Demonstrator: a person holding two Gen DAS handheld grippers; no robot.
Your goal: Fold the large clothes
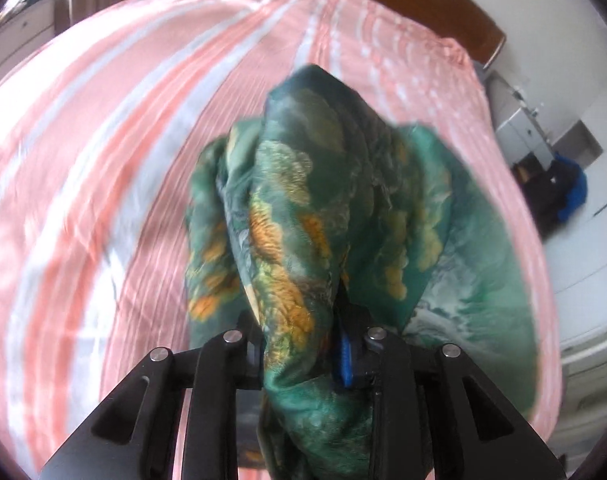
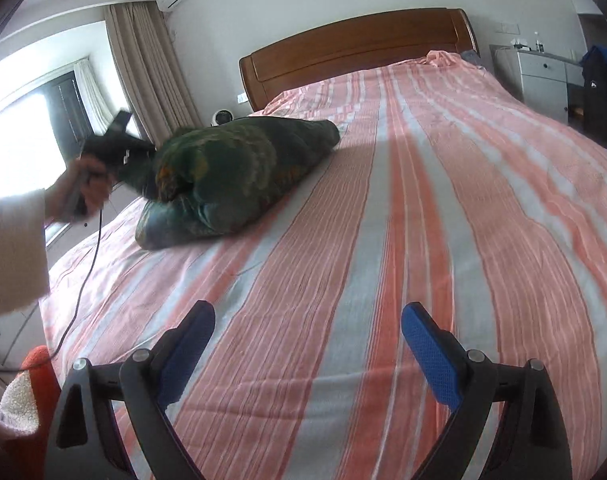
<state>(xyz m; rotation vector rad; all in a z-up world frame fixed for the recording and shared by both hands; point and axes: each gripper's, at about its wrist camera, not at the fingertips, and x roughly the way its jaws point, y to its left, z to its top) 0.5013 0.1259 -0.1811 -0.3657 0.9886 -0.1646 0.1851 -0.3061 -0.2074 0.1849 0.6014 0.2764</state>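
Note:
A large green garment with orange and yellow print (image 1: 303, 216) lies bunched on the pink and white striped bed (image 1: 103, 168). My left gripper (image 1: 299, 348) is shut on a thick fold of it, and the cloth hides most of the fingers. In the right wrist view the garment (image 2: 231, 176) is a heap at the bed's left side, with the left gripper (image 2: 115, 148) at its left end. My right gripper (image 2: 307, 332) is open and empty, low over the striped bed (image 2: 383, 240), well apart from the garment.
A wooden headboard (image 2: 355, 48) stands at the far end of the bed. A white cabinet (image 2: 543, 76) and dark clothes (image 2: 599, 92) are at the right. A window and curtains (image 2: 143, 68) are at the left. An orange and white cloth (image 2: 27, 392) is at the lower left.

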